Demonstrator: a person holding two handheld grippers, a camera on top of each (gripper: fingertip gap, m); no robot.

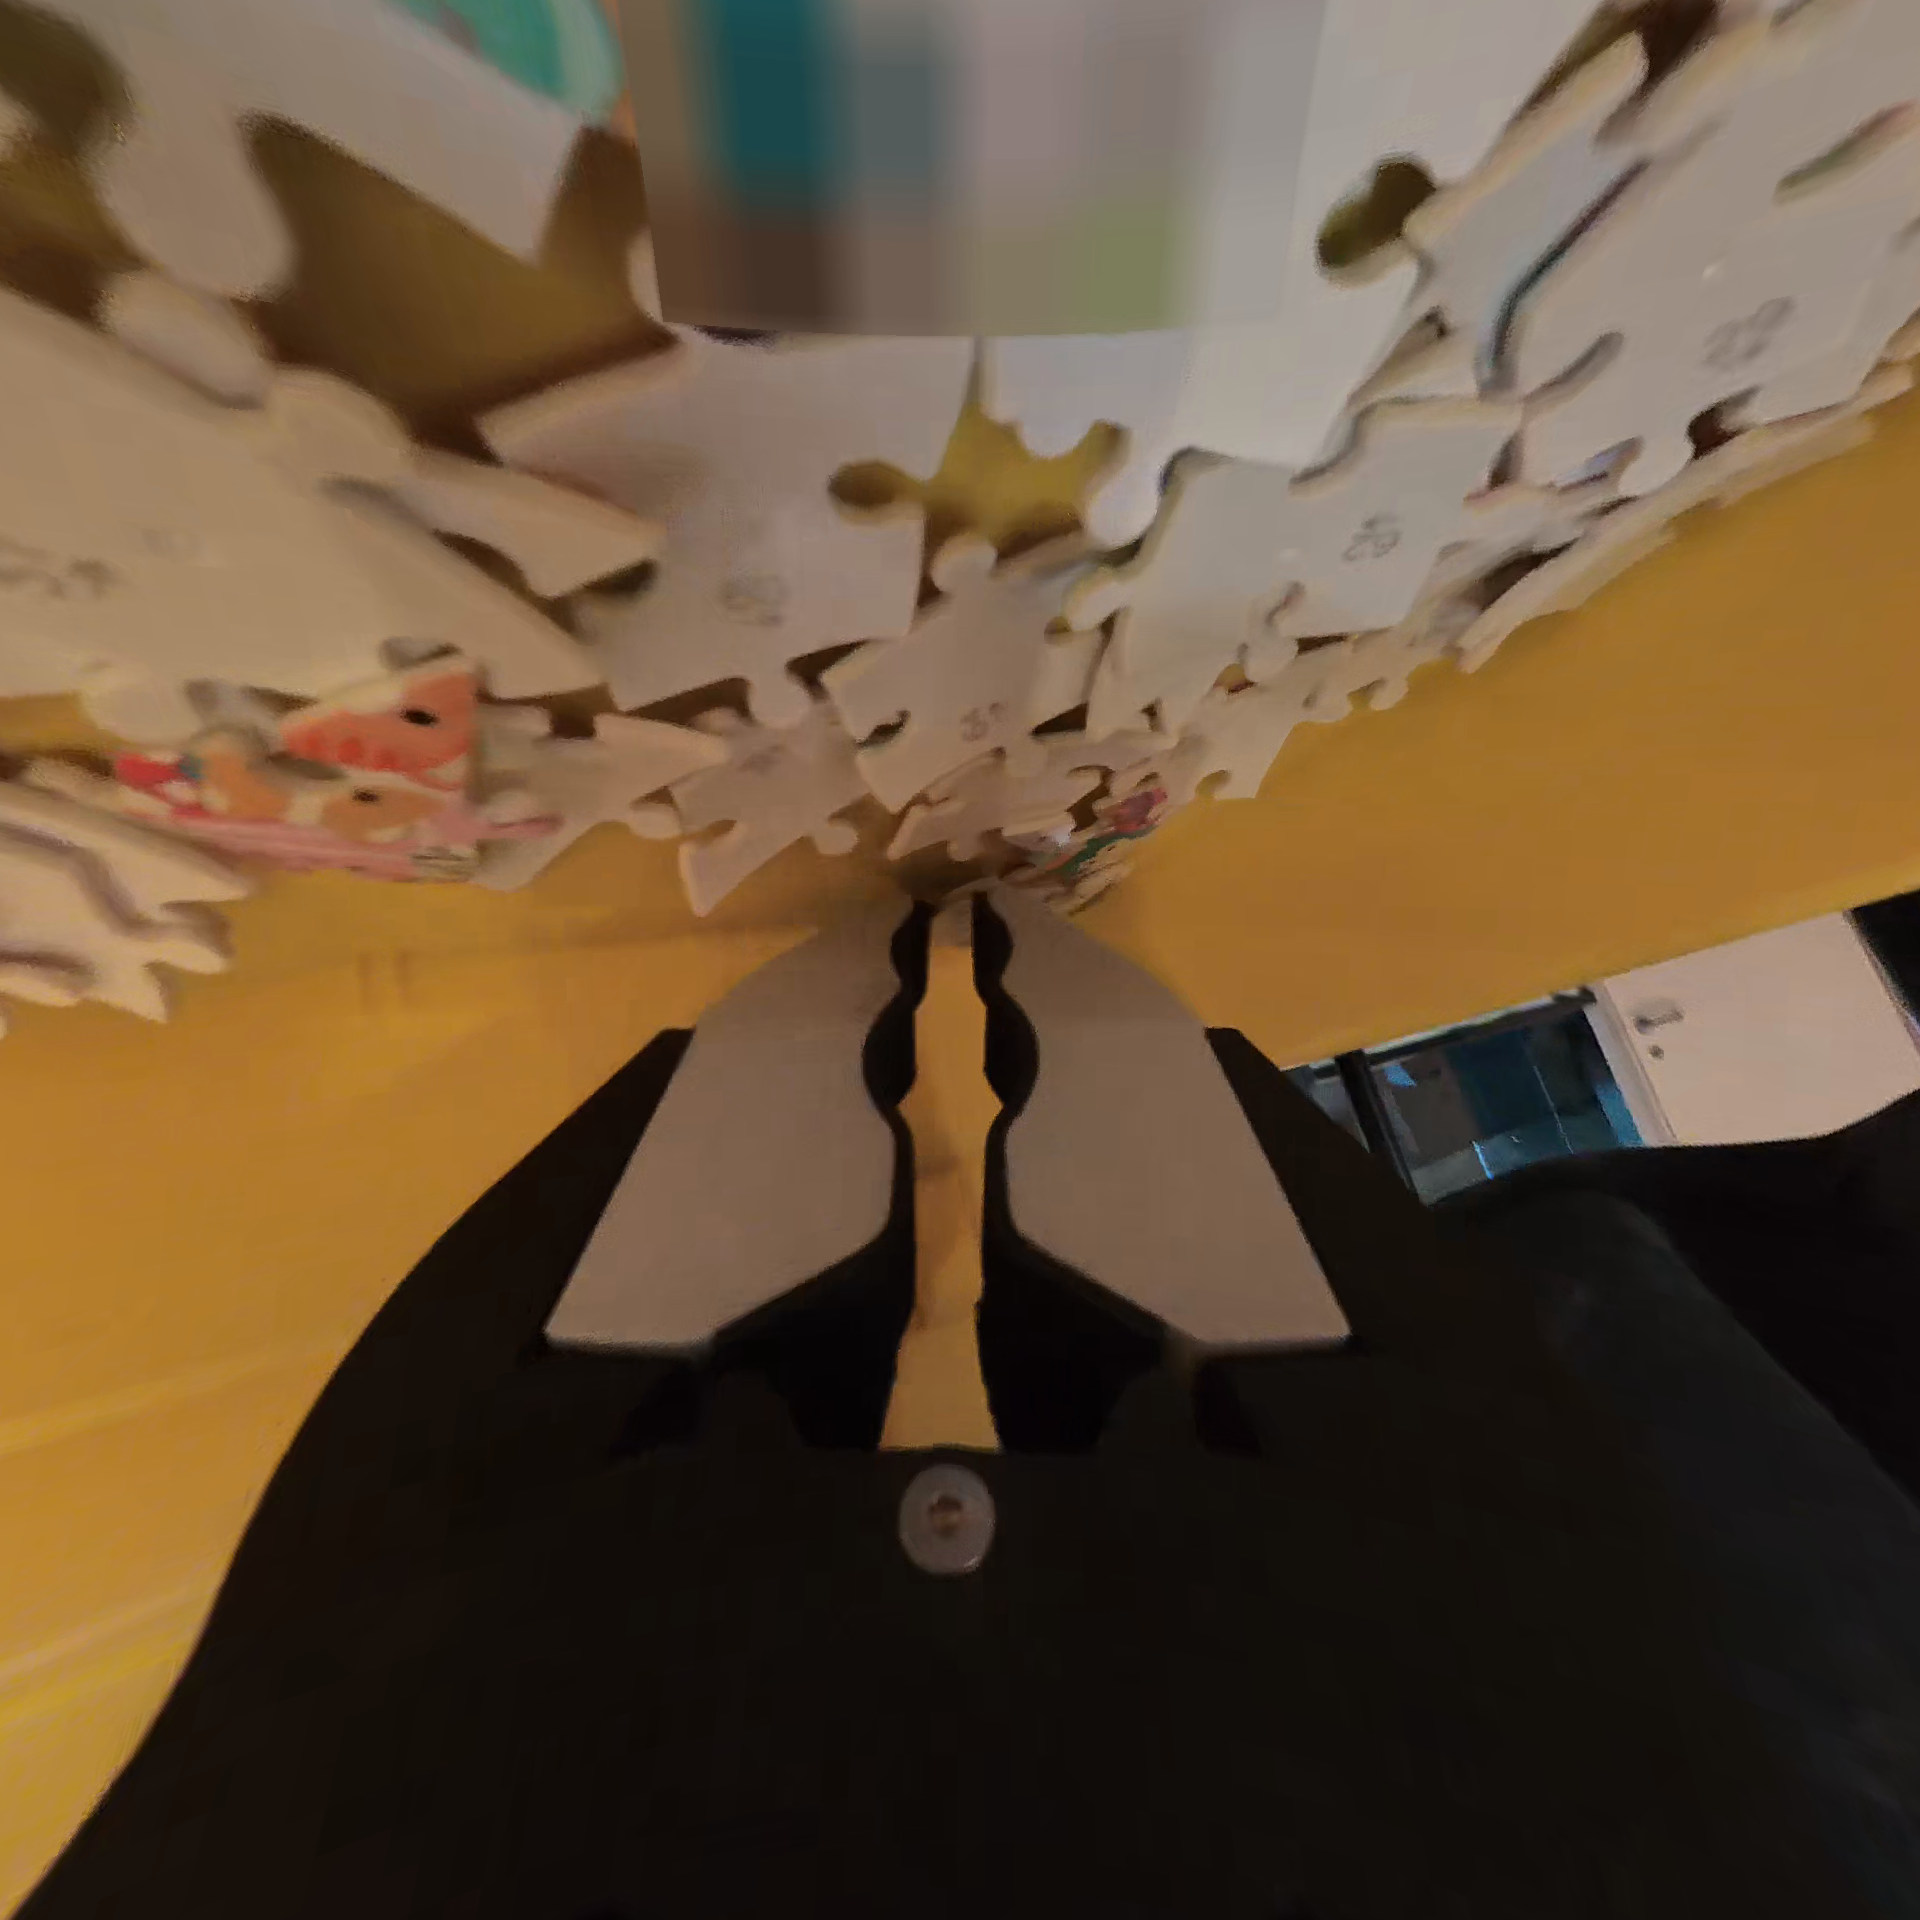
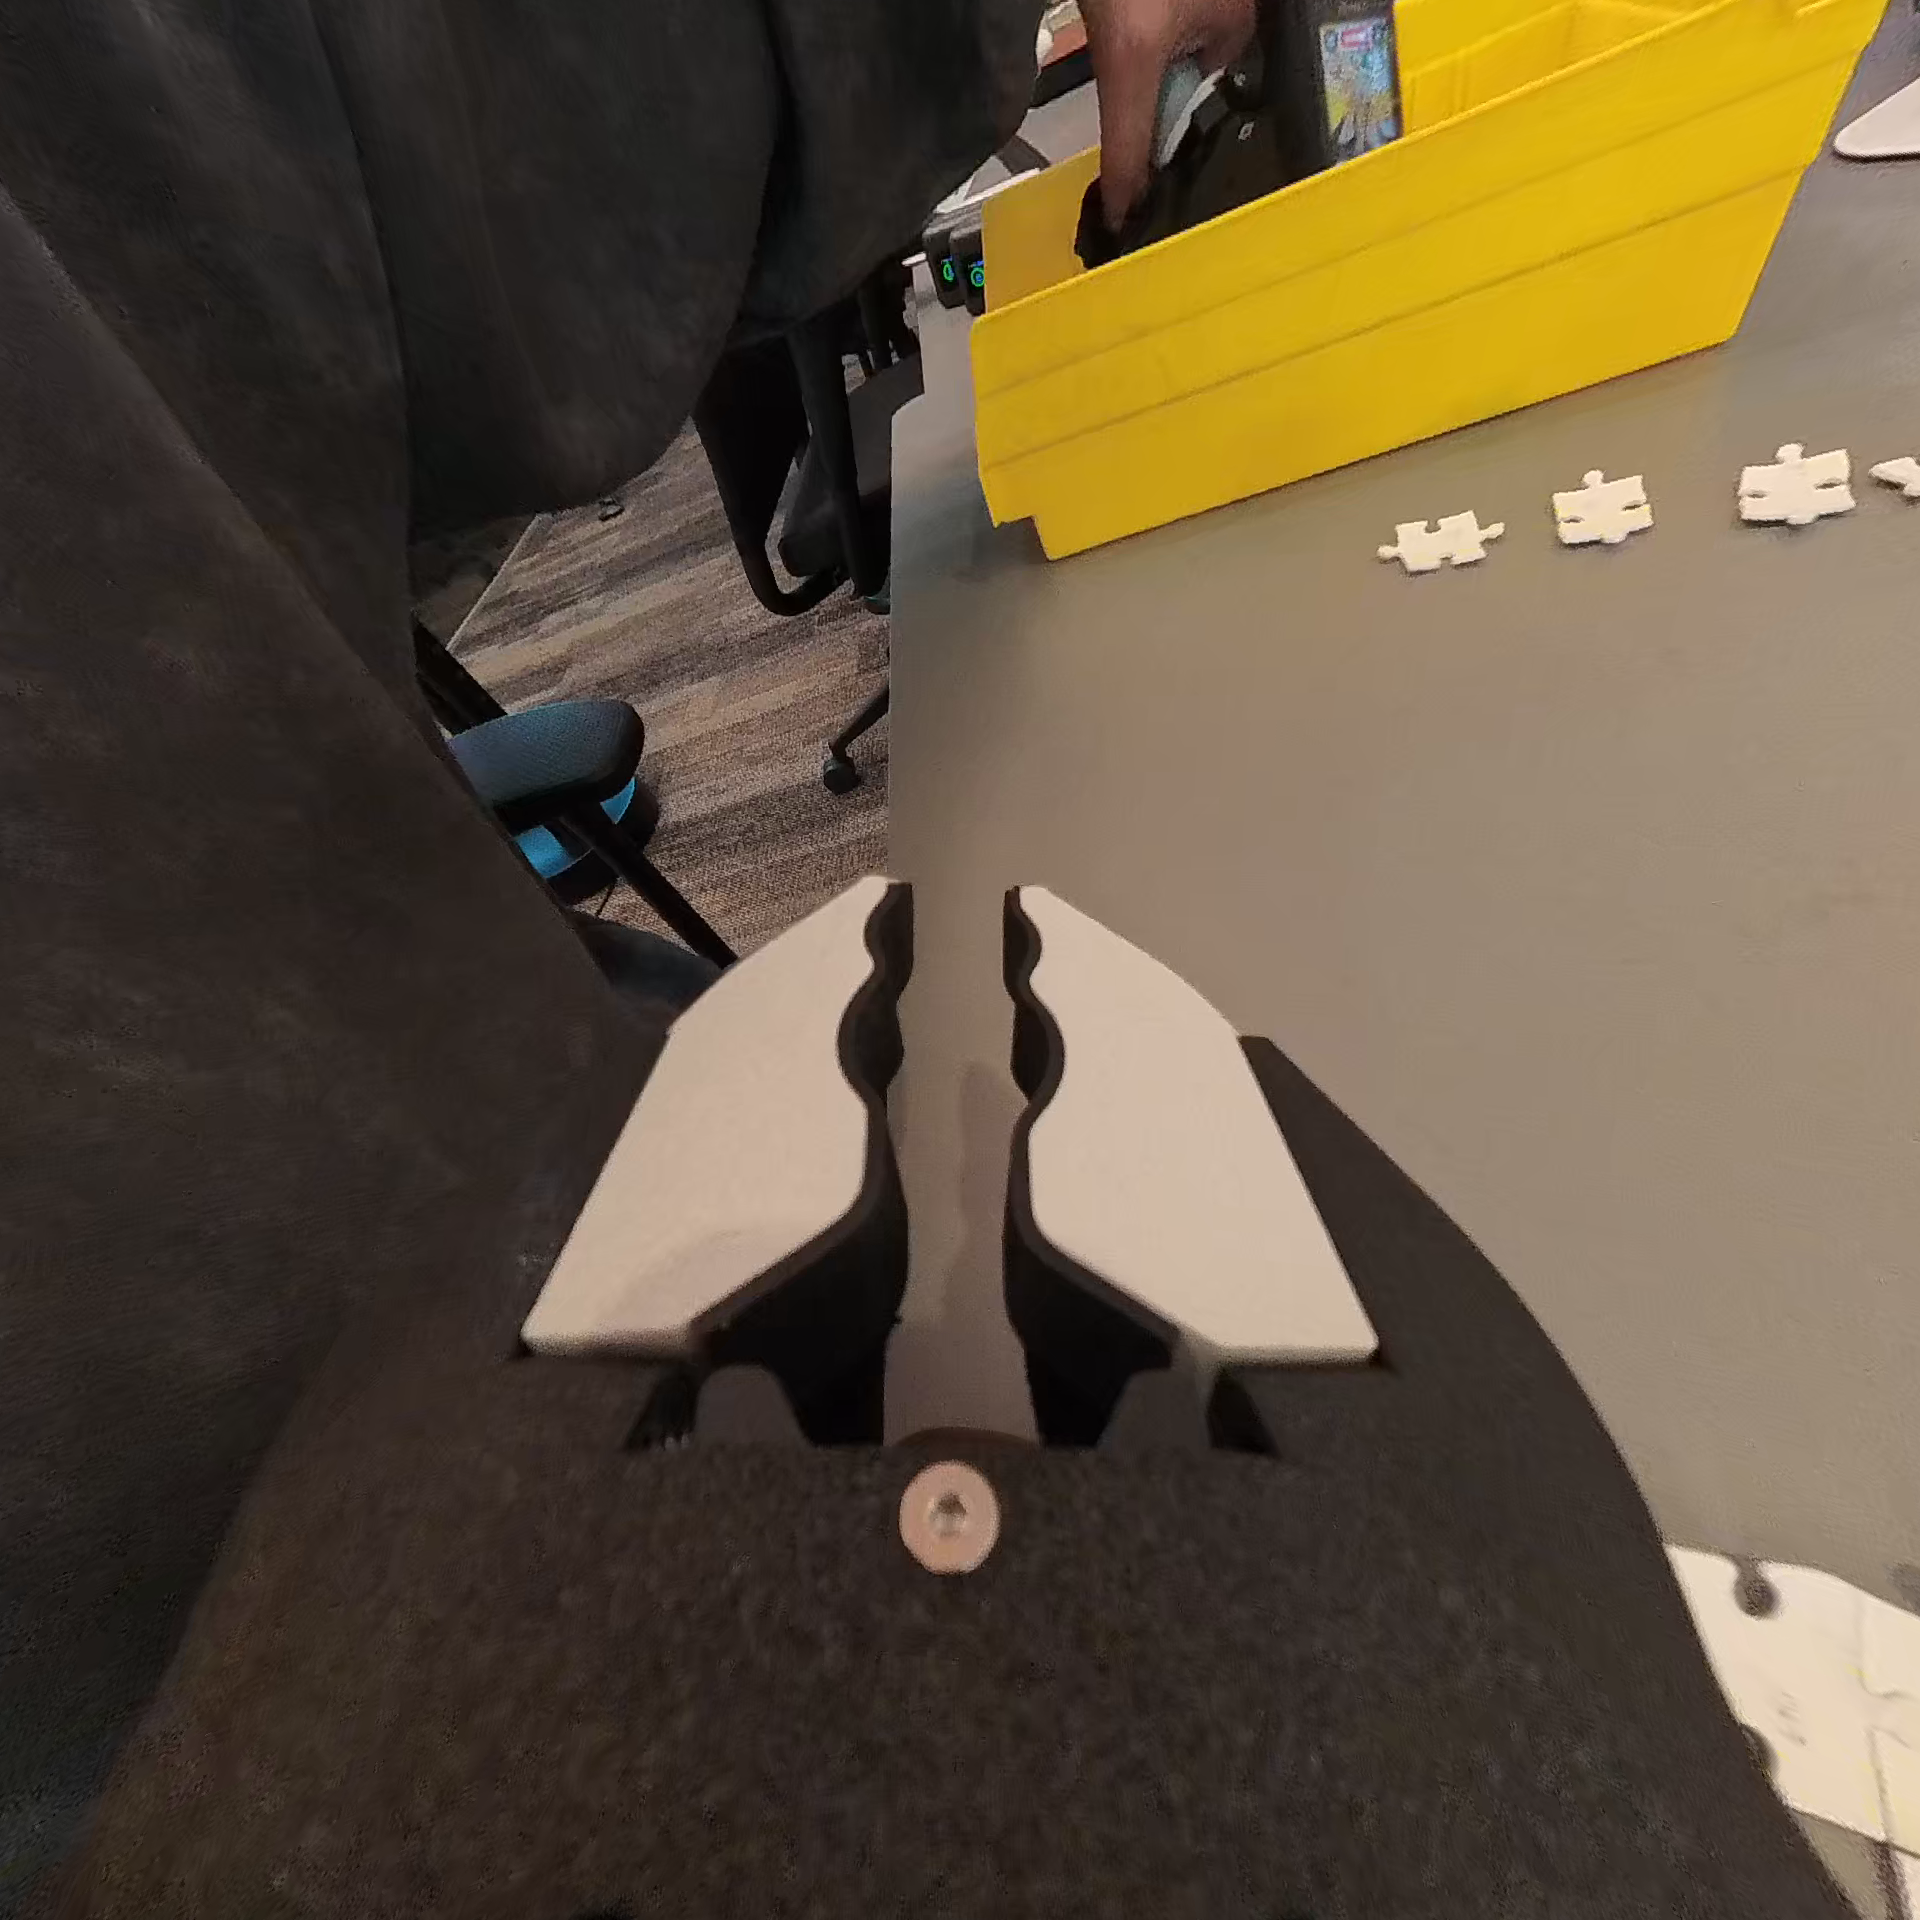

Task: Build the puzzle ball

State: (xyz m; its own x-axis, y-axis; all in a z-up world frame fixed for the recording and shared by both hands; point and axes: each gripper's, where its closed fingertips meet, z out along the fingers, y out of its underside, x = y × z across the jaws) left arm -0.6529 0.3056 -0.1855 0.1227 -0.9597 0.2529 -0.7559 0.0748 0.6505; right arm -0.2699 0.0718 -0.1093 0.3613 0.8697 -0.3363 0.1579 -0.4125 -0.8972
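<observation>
1. Left gripper (image 1: pixel 951 914): inside the yellow bin (image 1: pixel 1455 831), tips at the lower edge of the puzzle piece pile (image 1: pixel 935 644), frame centre. Jaws nearly together with a thin gap; can't tell whether a piece is pinched, since the tips are buried in the pile
2. Pile: mostly pale backs up, overlapping, spread across the upper half of the frame. A few printed faces show, one pink-orange piece (image 1: pixel 384 748) at mid left
3. Right gripper (image 2: pixel 958 904): over the grey table (image 2: pixel 1455 883), jaws slightly apart, nothing between them
4. Right view: bin (image 2: pixel 1403 343) at upper right of the frame, with a hand (image 2: pixel 1143 94) holding the other gripper inside it
5. Loose pieces (image 2: pixel 1600 507) in a row on the table just below the bin, pale side up
6. Joined pale pieces (image 2: pixel 1829 1704) at lower right corner, partly cut off by the frame edge
</observation>
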